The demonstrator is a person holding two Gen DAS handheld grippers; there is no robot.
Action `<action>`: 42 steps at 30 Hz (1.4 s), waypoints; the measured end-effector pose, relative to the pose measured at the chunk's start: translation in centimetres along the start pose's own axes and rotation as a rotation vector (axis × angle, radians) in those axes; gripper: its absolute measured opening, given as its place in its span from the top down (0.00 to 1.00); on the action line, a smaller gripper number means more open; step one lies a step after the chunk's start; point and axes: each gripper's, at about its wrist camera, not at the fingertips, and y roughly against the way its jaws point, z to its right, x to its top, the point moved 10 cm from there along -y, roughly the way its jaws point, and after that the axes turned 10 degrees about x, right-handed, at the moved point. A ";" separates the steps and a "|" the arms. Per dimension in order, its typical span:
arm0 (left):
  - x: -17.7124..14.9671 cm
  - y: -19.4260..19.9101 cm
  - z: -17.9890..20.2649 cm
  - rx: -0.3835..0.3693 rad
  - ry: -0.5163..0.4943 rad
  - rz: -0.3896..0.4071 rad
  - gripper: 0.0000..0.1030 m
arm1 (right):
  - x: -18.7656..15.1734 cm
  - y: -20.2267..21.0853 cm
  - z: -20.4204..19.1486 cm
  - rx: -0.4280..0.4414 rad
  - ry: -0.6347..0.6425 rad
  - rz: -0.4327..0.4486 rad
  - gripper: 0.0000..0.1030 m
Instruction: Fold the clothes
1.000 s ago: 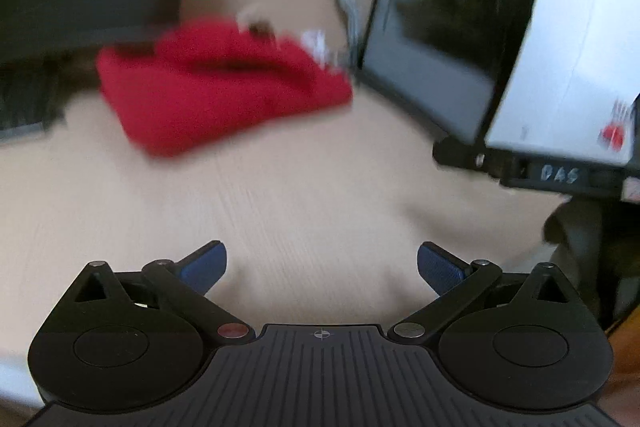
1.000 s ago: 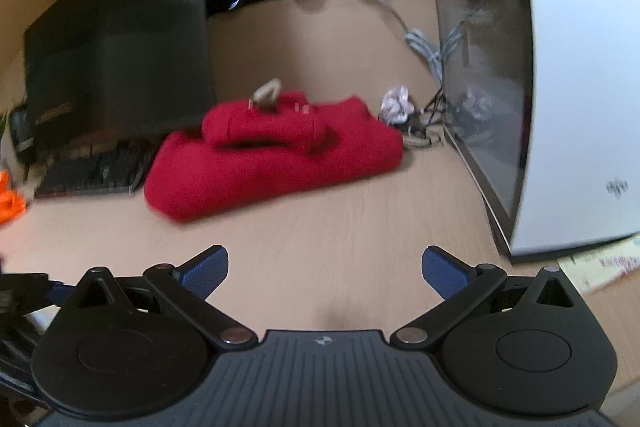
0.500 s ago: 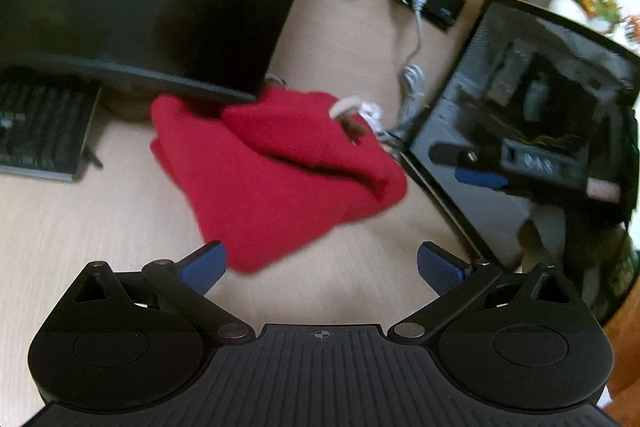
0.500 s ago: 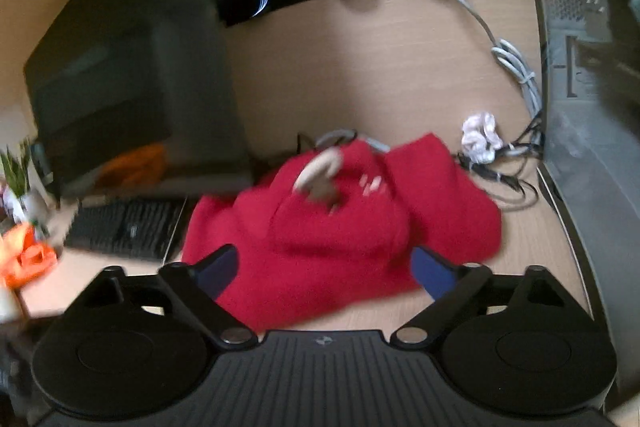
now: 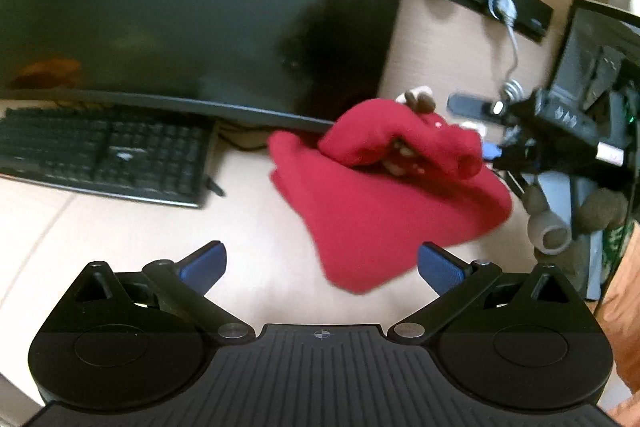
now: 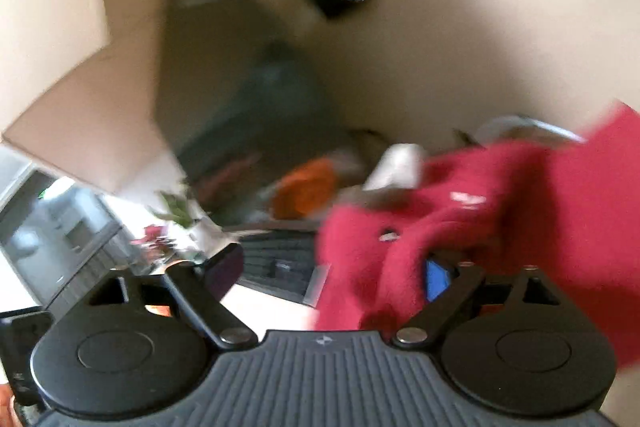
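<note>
**Red garment lies ahead-right of the left jaws; the right tool is already in its cloth**

Red garment (image 5: 384, 195) sits in a rumpled, partly doubled heap on the pale desk (image 5: 132, 227), just in front of the monitor (image 5: 192, 3) and to the right of the keyboard (image 5: 100, 155); its long axis runs from the far left, by the monitor's foot, down to a near corner that reaches close between the left gripper (image 5: 322, 263) fingertips, a little to their right; a rolled fold rides on its upper part.

Left gripper hangs low over the desk, level, jaws spread wide and holding nothing; the cloth lies ahead of it, not touching.

Right gripper (image 6: 332, 267) is the nearer one; seen from the left view it comes in at the heap's far right edge; its own view is tilted and blurred, with red cloth draped over its right finger; jaws stand apart, and I judge they have not closed on the fabric; whether the fold is half made or being opened, I cannot tell.
</note>
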 end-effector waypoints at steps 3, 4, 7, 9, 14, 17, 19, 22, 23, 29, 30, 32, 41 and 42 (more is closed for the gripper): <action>0.2 0.6 -1.1 0.021 0.008 0.008 0.00 | 0.7 -2.2 0.1 -0.005 -0.056 0.000 0.00; 0.1 0.8 -1.4 0.028 0.009 0.010 0.00 | 0.9 -2.9 0.6 -0.015 -0.094 -0.001 0.00; 0.0 1.3 -2.5 0.042 0.016 0.015 0.00 | 1.6 -4.3 1.6 -0.012 -0.213 0.020 0.00; -0.2 1.6 -3.2 0.049 0.028 0.015 0.00 | 3.3 -3.3 0.5 0.032 -0.205 0.085 0.00; -0.5 1.6 -4.3 0.041 0.061 0.013 0.00 | 7.3 0.7 -1.4 0.116 -0.284 0.213 0.00; 0.0 1.7 -4.2 0.023 0.062 0.030 0.00 | 8.3 1.9 -2.8 0.133 -0.310 0.230 0.00; 0.5 1.8 -3.9 0.002 0.060 0.046 0.00 | 9.8 2.6 -5.6 0.111 -0.239 0.222 0.00; 2.0 3.1 -3.8 -0.058 0.053 0.115 0.00 | 13.2 4.3 -12.6 0.094 -0.054 0.241 0.00; 2.6 3.7 -3.7 -0.090 0.055 0.143 0.00 | 15.1 5.2 -16.1 0.098 0.025 0.258 0.00; 5.8 7.7 -3.2 -0.282 0.069 0.310 0.00 | 24.0 13.2 -36.2 -0.035 0.497 0.451 0.00; 6.3 8.4 -3.2 -0.314 0.071 0.338 0.00 | 25.1 14.6 -39.6 -0.070 0.579 0.493 0.00; 7.3 9.9 -3.1 -0.377 0.075 0.393 0.00 | 25.5 16.4 -43.9 -0.100 0.645 0.547 0.00; 10.3 16.2 -3.1 -0.567 0.061 0.606 0.00 | 24.0 20.3 -53.3 -0.113 0.885 0.729 0.00; 10.3 16.7 -3.0 -0.568 0.052 0.623 0.00 | 24.5 20.0 -52.9 -0.117 0.876 0.718 0.00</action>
